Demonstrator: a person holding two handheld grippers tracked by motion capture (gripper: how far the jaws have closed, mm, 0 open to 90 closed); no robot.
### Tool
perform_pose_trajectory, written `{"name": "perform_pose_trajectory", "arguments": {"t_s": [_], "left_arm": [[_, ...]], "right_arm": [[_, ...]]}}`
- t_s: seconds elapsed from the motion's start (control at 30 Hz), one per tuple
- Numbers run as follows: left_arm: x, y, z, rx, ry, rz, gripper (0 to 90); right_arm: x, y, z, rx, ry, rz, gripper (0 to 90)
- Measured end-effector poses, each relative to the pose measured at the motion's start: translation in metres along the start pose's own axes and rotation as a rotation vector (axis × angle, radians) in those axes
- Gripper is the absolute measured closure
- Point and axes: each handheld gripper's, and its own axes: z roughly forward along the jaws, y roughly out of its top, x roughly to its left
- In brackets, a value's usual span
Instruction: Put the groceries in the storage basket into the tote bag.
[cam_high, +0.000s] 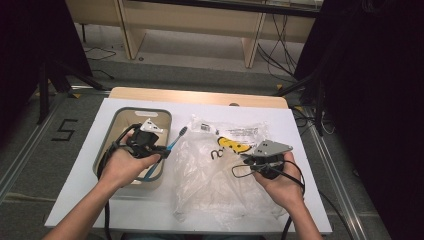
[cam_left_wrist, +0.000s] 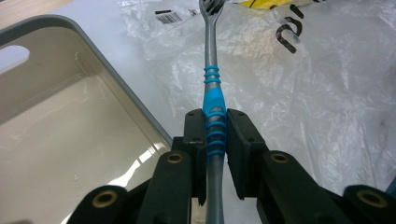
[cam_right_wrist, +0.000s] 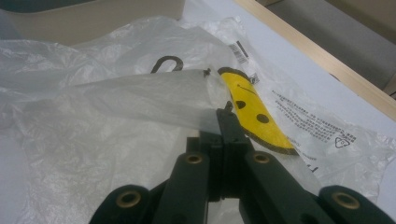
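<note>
My left gripper (cam_left_wrist: 215, 135) is shut on a grey toothbrush with blue grip rings (cam_left_wrist: 212, 88), its bristle head (cam_left_wrist: 211, 6) pointing away over the bag. In the high view the left gripper (cam_high: 161, 150) holds the toothbrush (cam_high: 175, 139) slanted across the right rim of the beige bin (cam_high: 114, 131). A clear plastic bag (cam_high: 215, 170) with a yellow smiley print (cam_right_wrist: 254, 114) lies spread on the white table. My right gripper (cam_right_wrist: 223, 126) is shut on a lifted fold of the plastic bag (cam_right_wrist: 149, 95); in the high view the right gripper (cam_high: 247, 159) sits at the bag's right side.
The white tabletop (cam_high: 310, 150) ends in a wooden strip (cam_high: 200, 96) at the far edge. Cables trail from both grippers toward the near edge. The beige bin (cam_left_wrist: 60, 140) is open and holds nothing I can see. Floor and desk legs lie beyond the table.
</note>
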Motion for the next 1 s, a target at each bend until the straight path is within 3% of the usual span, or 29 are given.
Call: {"name": "perform_pose_trajectory", "arguments": {"t_s": [1.0], "left_arm": [[-0.057, -0.006, 0.004, 0.043, -0.141, 0.13, 78.2]], "right_arm": [[0.002, 0.001, 0.002, 0.002, 0.007, 0.002, 90.0]]}}
